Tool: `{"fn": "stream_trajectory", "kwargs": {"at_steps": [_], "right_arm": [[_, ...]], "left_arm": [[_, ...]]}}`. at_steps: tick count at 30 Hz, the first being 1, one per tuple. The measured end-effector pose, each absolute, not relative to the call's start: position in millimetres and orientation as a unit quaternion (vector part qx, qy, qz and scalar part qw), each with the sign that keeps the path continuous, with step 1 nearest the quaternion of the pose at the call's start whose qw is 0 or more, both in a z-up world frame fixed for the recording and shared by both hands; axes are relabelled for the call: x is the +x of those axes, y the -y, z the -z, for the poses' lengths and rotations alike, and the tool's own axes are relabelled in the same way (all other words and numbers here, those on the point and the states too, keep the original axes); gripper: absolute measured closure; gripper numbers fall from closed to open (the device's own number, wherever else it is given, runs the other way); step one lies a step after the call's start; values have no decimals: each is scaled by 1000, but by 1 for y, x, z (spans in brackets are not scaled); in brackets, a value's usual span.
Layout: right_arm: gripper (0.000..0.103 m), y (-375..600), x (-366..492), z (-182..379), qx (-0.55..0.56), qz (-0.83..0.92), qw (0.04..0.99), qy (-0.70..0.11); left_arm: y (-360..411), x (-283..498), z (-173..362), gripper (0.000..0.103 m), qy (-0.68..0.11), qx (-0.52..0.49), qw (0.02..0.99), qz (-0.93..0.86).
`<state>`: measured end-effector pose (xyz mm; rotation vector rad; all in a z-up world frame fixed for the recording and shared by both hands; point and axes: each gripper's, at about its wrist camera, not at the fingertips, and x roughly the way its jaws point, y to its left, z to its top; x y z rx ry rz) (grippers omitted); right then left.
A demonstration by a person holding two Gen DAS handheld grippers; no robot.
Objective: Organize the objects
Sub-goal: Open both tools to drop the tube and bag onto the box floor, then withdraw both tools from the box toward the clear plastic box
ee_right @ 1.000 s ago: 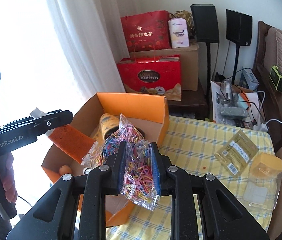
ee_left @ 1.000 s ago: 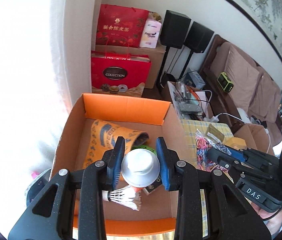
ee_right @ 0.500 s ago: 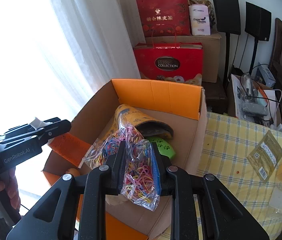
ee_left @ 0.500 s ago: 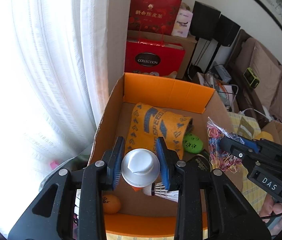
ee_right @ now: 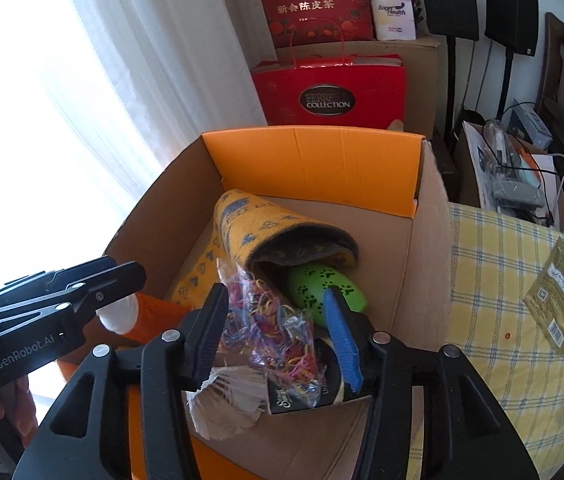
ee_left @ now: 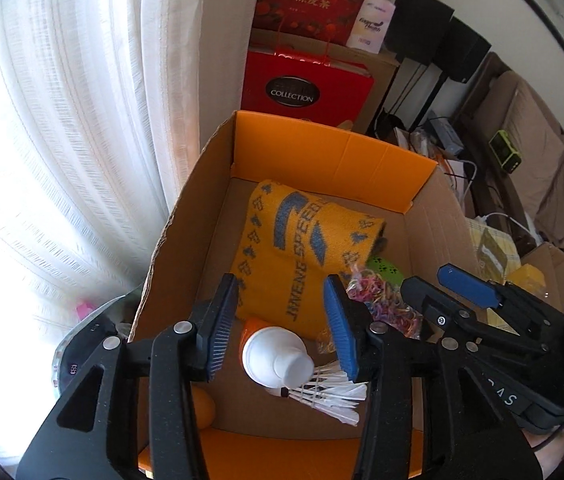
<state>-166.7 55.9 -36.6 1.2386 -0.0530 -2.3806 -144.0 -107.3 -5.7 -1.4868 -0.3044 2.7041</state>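
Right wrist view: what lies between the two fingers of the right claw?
The bag of rubber bands, over the box, with a shuttlecock and a dark packet beneath; right wrist view.

matt cardboard box (ee_left: pixel 433 236), woolly cloth (ee_left: pixel 297 248), crinkly plastic bag (ee_right: pixel 278 328)

Bright daylight pours through a sheer white curtain (ee_left: pixel 62 140) at left. Two black speakers (ee_right: pixel 477 4) on stands face a pale wall, beside a brown sofa (ee_left: pixel 537 160). A yellow checked tablecloth (ee_right: pixel 493 280) covers the table at right
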Motion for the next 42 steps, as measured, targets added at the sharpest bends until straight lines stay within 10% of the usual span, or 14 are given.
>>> {"fn": "stream_trajectory", "kwargs": {"at_steps": [27,42], "right_arm": [[23,-117,-124,-25,395,903,166,-24],[1,-181,-114,-40,392,913,109,-7]], "left_arm": [[69,-121,-45,0,80,-418,62,-903],[14,-117,-49,0,58,-417,107,-901]]}}
